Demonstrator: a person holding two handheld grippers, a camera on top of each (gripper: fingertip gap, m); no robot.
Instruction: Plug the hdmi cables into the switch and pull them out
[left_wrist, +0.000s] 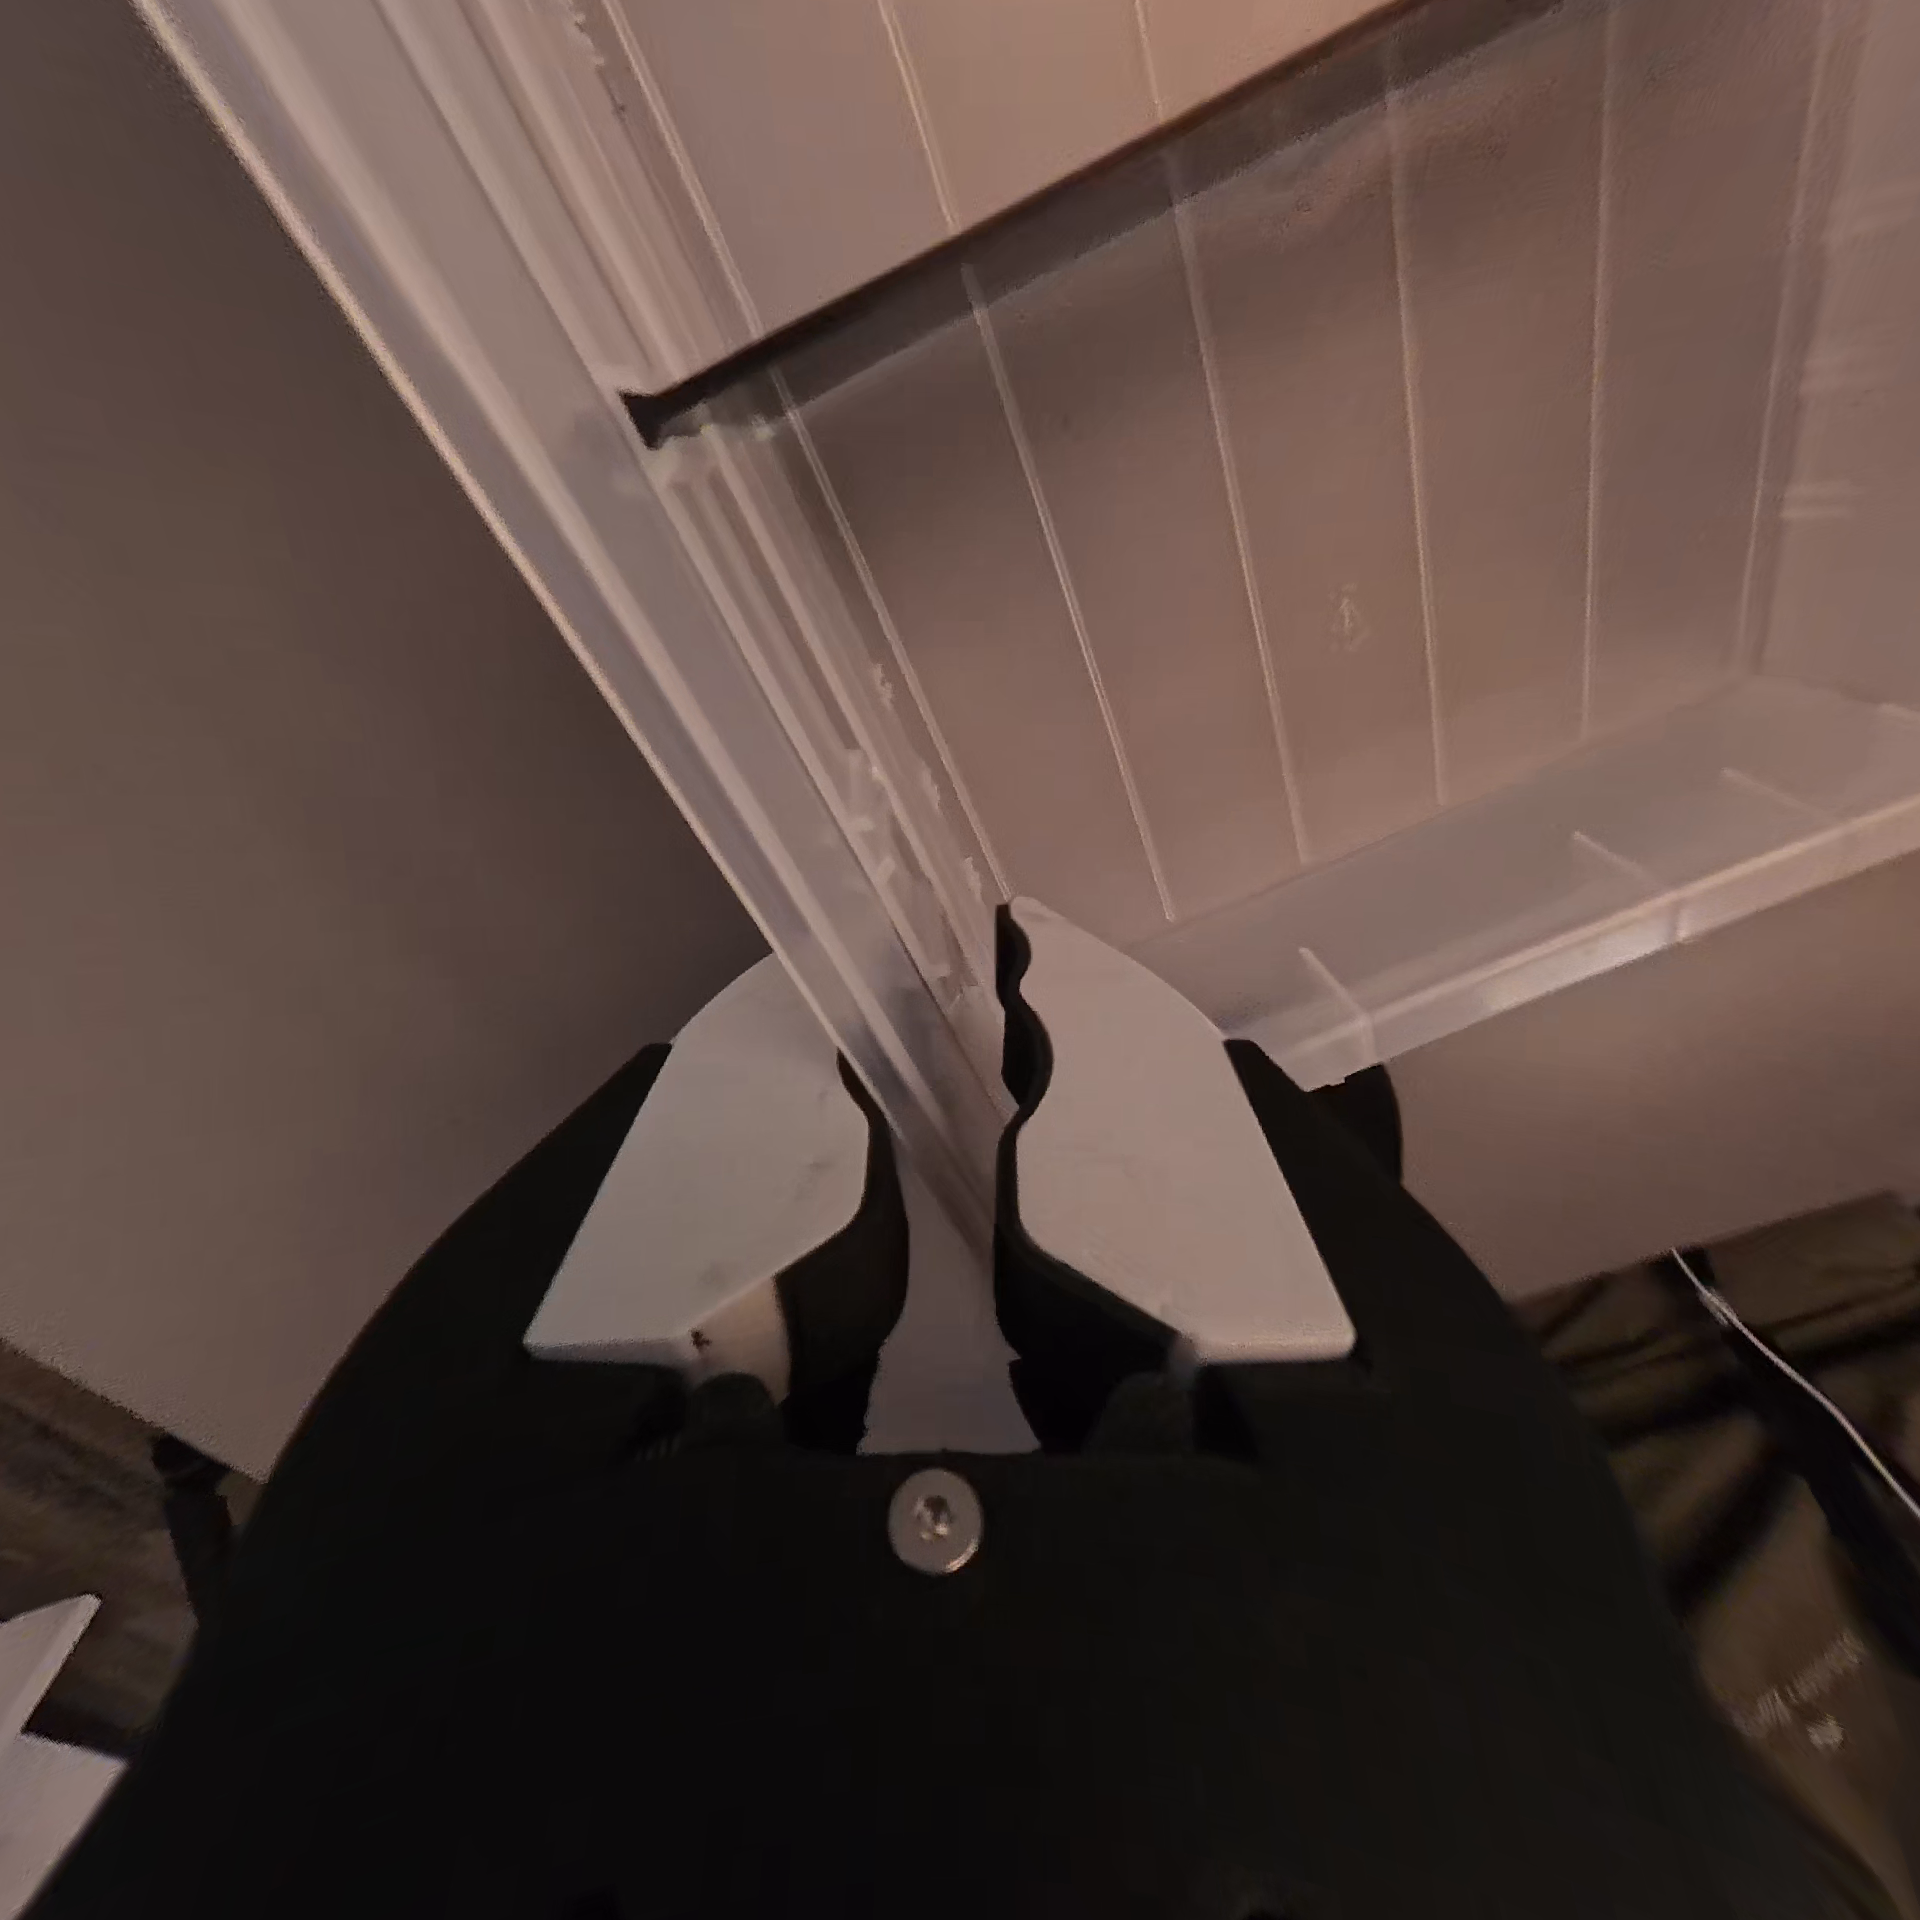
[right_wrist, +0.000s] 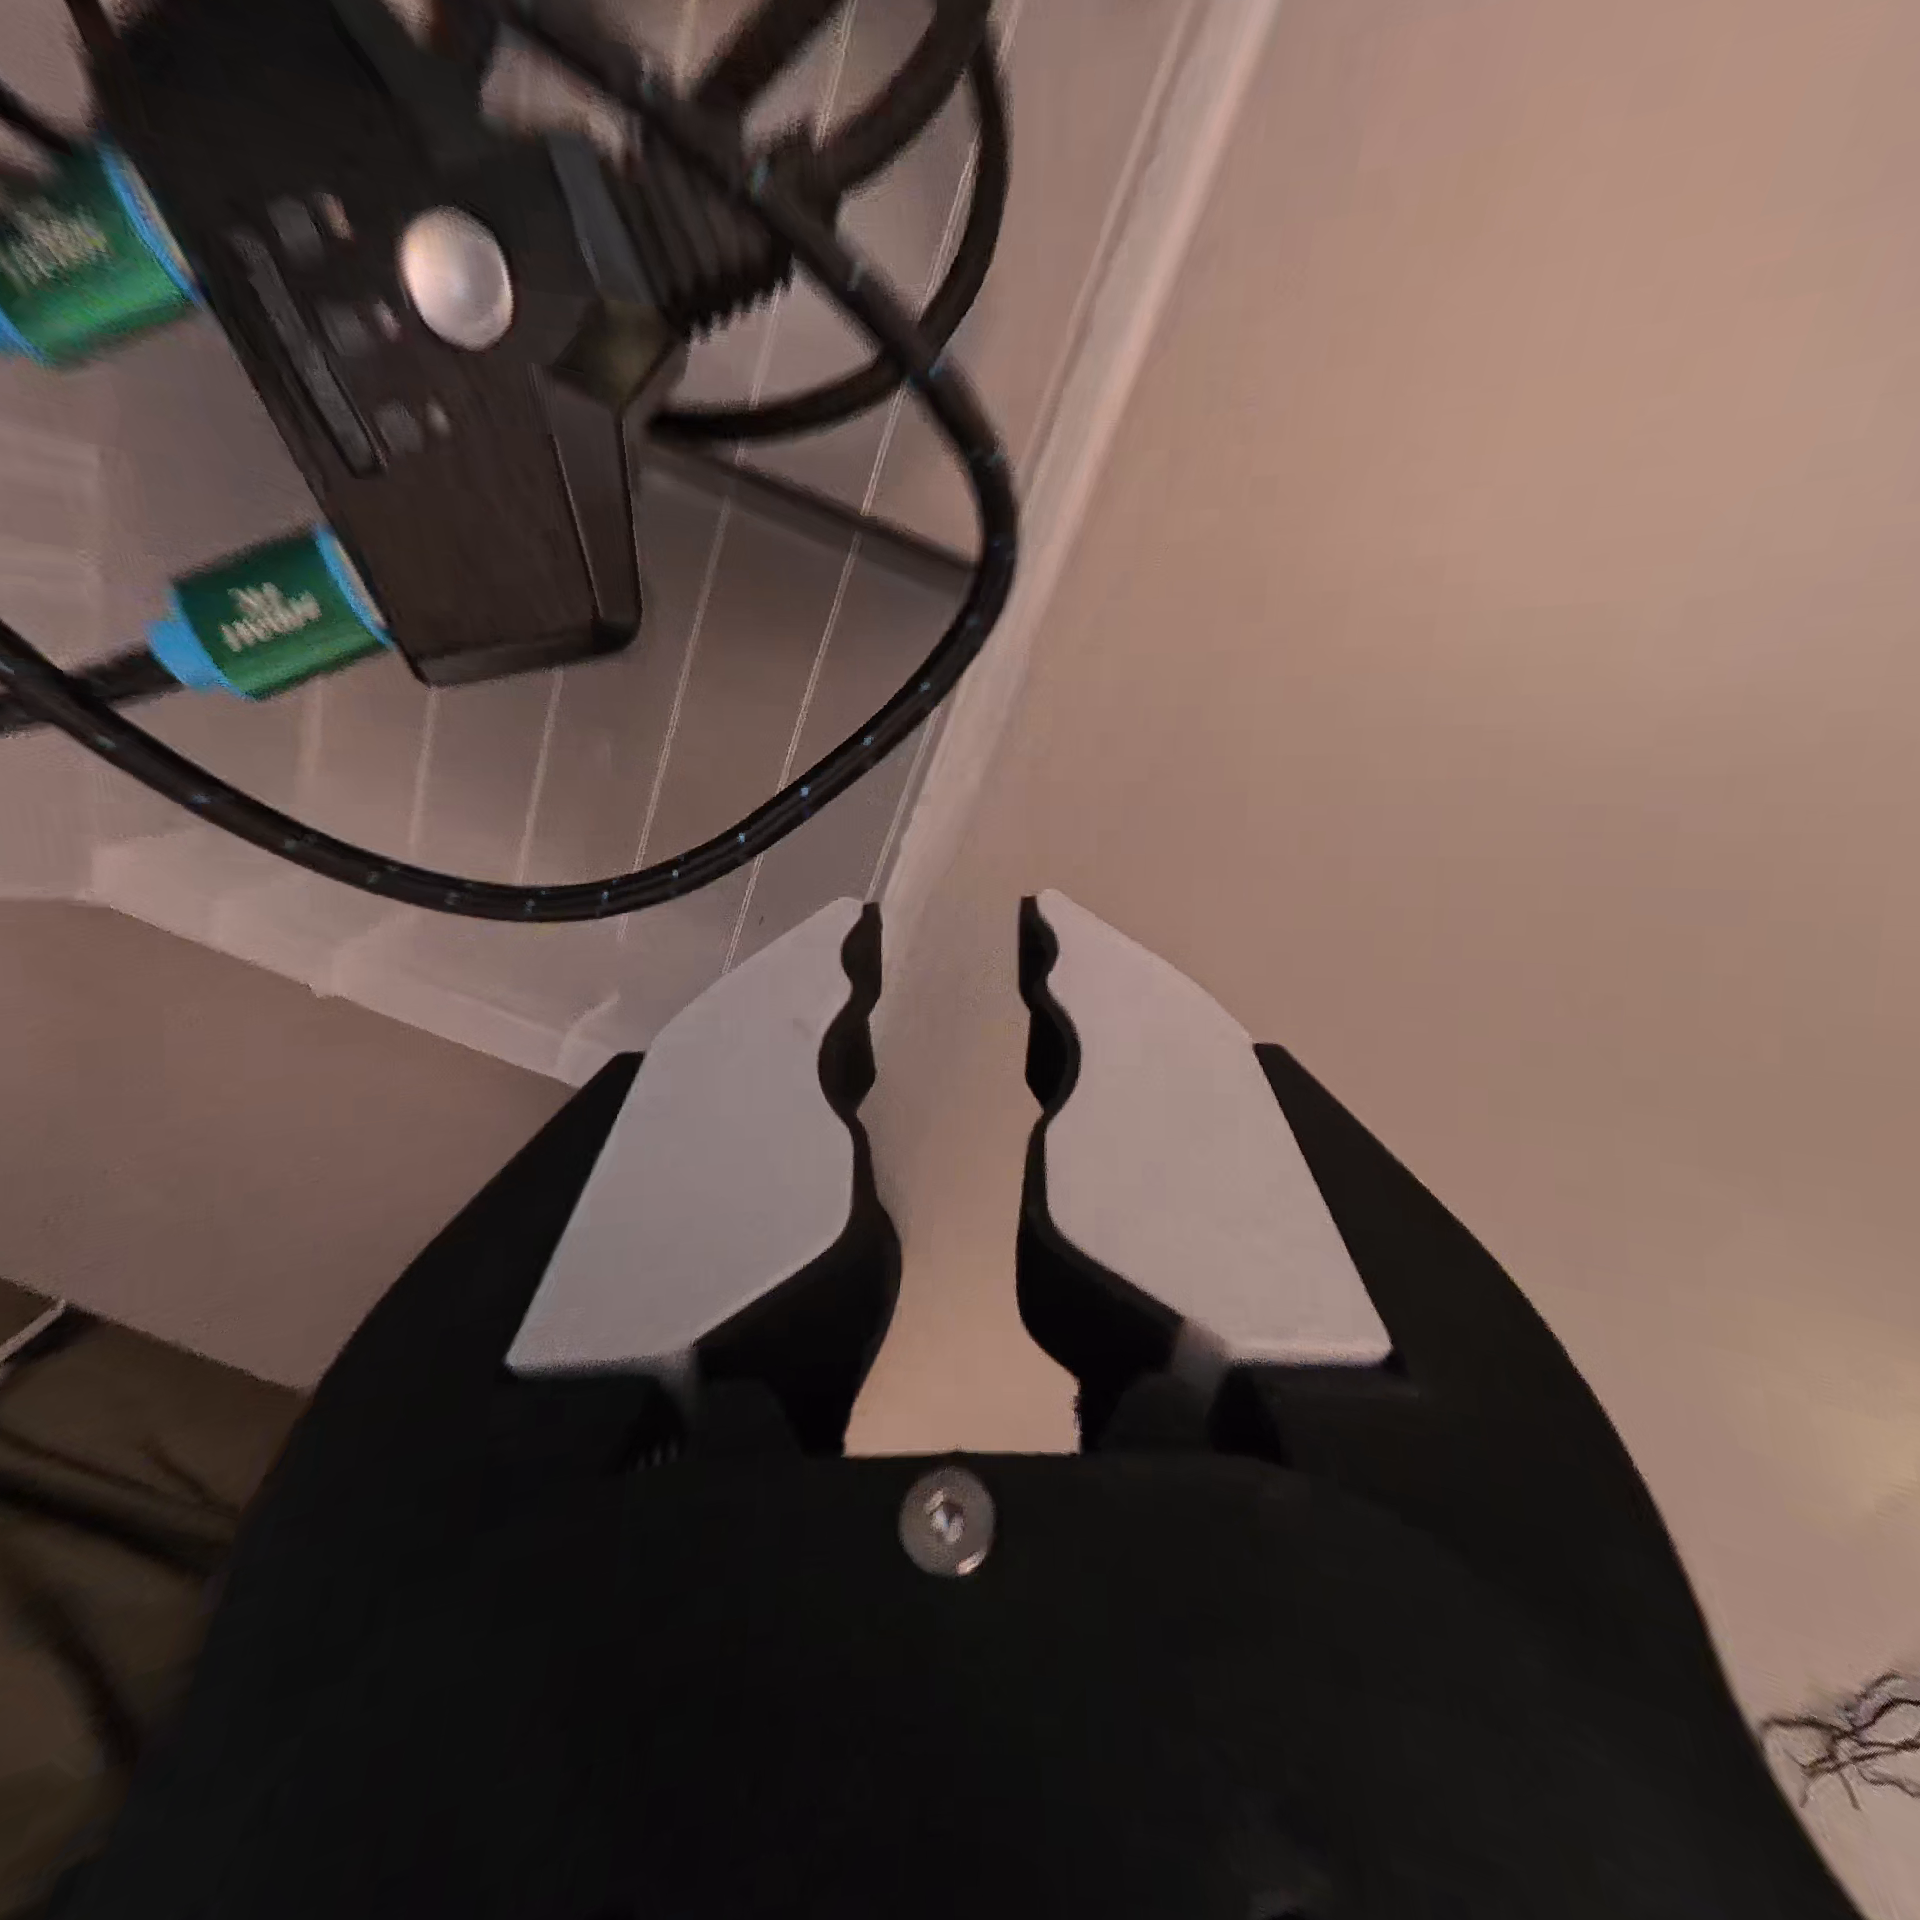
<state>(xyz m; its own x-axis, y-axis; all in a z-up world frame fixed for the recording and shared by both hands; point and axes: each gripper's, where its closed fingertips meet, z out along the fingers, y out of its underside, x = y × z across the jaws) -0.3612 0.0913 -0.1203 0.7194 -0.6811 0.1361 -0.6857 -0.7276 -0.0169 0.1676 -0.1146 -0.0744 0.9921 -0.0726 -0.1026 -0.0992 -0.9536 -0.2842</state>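
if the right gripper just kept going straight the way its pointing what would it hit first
Probably the white frame edge of the clear box, just ahead of the open right gripper. The braided black cable and the black switch lie up and to the left, off that line. Depth is hard to judge here.

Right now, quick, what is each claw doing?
Left claw: shut on the clear plastic bin's rim.
Right claw: open, holding nothing.

Switch (right_wrist: 416, 343): set inside the clear tray (right_wrist: 727, 644), ahead and left of the right tongs (right_wrist: 949, 914).
Plugs: two (right_wrist: 270, 623) (right_wrist: 83, 270) seated in its left side, one (right_wrist: 665, 260) in its right.
Cable (right_wrist: 727, 873): looped between switch and tongs.
Tray rim (left_wrist: 914, 997): held between the left tongs (left_wrist: 935, 935).
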